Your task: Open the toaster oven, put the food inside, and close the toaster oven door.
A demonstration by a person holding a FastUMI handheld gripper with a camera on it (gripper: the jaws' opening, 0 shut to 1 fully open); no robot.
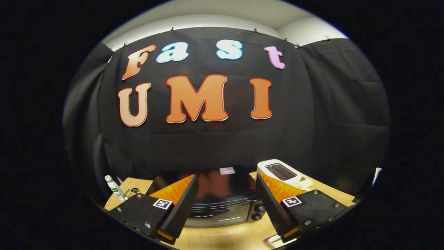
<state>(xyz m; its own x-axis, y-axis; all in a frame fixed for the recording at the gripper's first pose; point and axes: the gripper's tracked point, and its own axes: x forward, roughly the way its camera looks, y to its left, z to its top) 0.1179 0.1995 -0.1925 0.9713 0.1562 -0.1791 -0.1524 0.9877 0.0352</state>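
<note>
Gripper [227, 205] jaws stood apart, empty, above one black glass-doored toaster oven [222, 205], door closed; one white slot toaster [281, 172] beside it; one small white bottle [113, 186] opposite.

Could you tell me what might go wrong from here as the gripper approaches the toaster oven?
1. The gripper is open and holds nothing, above the toaster oven; its door looks shut, so a descent may hit the top rather than the handle.
2. The white toaster stands close beside the oven, so a sideways swing could knock it.
3. The small bottle could tip.
</note>
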